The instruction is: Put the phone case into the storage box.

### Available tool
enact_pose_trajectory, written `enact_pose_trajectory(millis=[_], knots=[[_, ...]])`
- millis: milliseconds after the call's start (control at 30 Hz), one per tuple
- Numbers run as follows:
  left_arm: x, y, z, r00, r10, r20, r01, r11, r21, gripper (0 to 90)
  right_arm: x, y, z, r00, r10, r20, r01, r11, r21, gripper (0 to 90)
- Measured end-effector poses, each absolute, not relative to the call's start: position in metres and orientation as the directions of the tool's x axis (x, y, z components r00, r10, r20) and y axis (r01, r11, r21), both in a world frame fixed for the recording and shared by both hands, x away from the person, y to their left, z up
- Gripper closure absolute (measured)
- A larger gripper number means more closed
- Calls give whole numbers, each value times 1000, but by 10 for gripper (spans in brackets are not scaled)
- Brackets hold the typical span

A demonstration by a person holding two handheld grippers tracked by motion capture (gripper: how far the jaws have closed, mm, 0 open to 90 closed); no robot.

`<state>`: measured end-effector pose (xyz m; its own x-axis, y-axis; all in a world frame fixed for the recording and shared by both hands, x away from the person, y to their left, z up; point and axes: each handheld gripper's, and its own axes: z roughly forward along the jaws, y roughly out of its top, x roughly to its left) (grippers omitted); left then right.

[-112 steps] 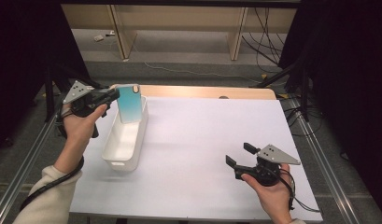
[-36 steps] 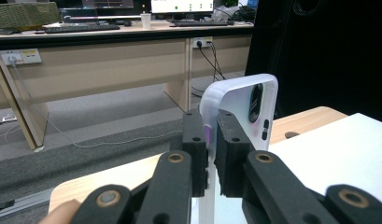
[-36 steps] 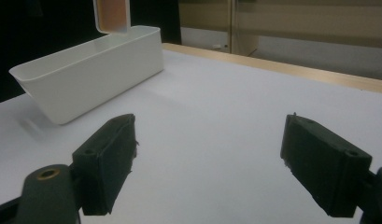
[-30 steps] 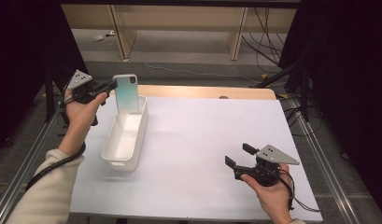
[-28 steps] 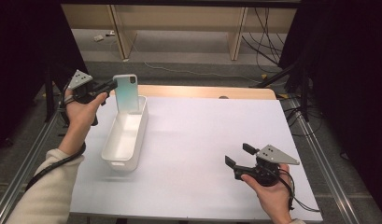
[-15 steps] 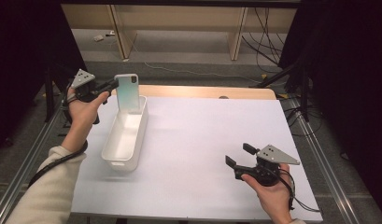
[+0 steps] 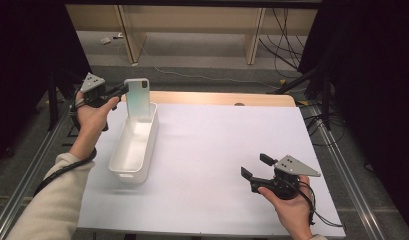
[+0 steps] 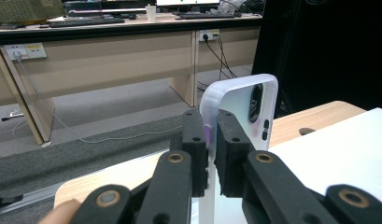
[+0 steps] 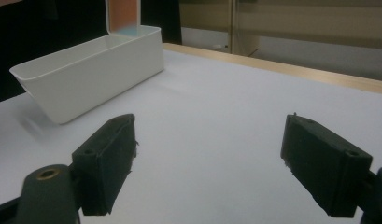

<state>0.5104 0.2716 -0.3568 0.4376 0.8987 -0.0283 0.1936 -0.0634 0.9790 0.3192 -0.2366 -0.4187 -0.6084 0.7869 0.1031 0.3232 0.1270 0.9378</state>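
A phone [image 7: 138, 99] in a pale translucent case stands upright over the far end of a long white bin [image 7: 134, 145] on the left of the table. My left gripper [image 7: 123, 90] is shut on the phone's left edge, held by a hand at the table's far left corner. In the left gripper view the jaws [image 8: 212, 135] pinch the case's edge, and the phone [image 8: 240, 112] shows its camera cutout. My right gripper [image 7: 254, 166] hovers open near the front right of the table, nothing between its jaws [image 9: 207, 163]. From there the bin [image 9: 95, 74] and phone [image 9: 123, 16] lie far left.
A white mat [image 7: 217, 150] covers the table, with a wooden strip [image 7: 217, 98] along its far edge. Metal rails run down both sides. Beyond the table are desk legs and cables on the floor.
The left gripper has lifted the phone from a low tilt inside the bin to upright above its far end; in the last second it rose slightly. The right gripper has stayed put.
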Motion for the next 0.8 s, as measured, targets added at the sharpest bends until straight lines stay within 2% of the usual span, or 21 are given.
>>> enact_pose_trajectory(millis=[300,333,400,800], knots=[[515,275,-361,434,900,-38,204,-57,977,831,319,-236,-419,-614,782,109,323,123,938,191],[520,279,-360,464,885,33,154,-117,981,831,319,-236,-419,-615,781,110,322,121,939,191],[522,279,-361,465,884,39,152,-123,981,831,318,-237,-418,-608,788,95,327,140,935,191],[523,277,-364,452,892,0,179,-91,980,831,319,-236,-419,-616,781,106,325,129,937,190]])
